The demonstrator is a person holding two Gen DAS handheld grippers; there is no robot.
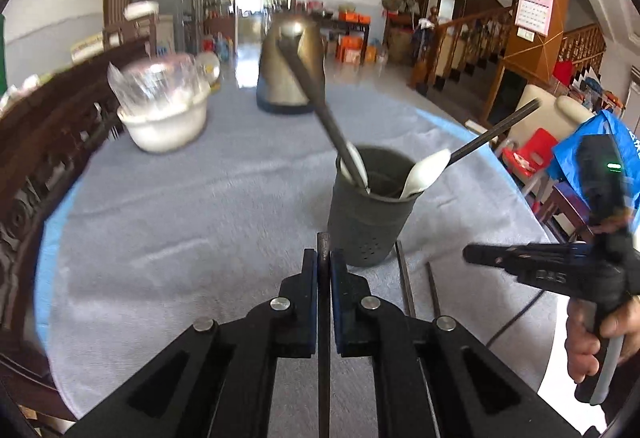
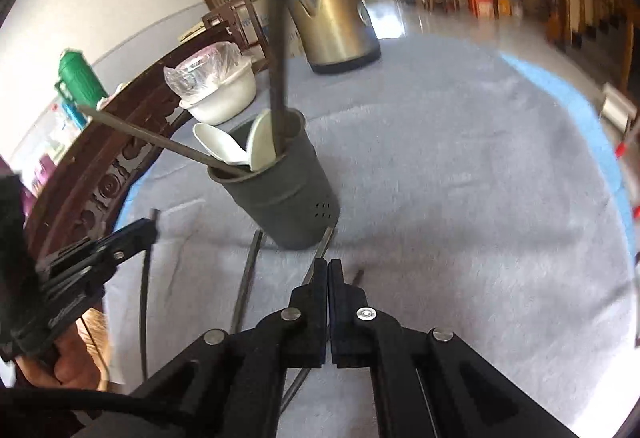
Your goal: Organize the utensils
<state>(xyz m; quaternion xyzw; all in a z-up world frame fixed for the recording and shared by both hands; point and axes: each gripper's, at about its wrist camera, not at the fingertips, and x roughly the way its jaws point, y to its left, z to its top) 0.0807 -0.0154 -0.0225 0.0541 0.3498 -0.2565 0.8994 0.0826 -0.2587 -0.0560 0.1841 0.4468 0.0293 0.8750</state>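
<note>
Two black handheld grippers work over a round table under a grey cloth.

Counted: one dark grey utensil holder, two white spoons with dark handles standing in it, and thin dark chopsticks, one in each gripper and at least two loose on the cloth. There is also one metal kettle and one white bowl covered with clear plastic film.

The left gripper has its fingers pressed together on a thin dark chopstick, which runs straight up between the pads and pokes out just past the tips. The holder stands just beyond those fingertips and slightly to their right. The left spoon leans away toward the kettle; the right spoon leans out to the right. Two loose chopsticks lie on the cloth just right of the left fingers, near the holder's base.

The right gripper is closed too, with a second chopstick slanting through its fingers; its tip ends near the holder's base, ahead of the fingertips. A bare hand holds this gripper's handle.

Bowl and kettle sit far beyond the fingers. Carved dark wooden chairs border the table at left. Beyond lie a shiny tiled floor, a doorway, shelves, a wall clock, a wall calendar and a wooden staircase.
</note>
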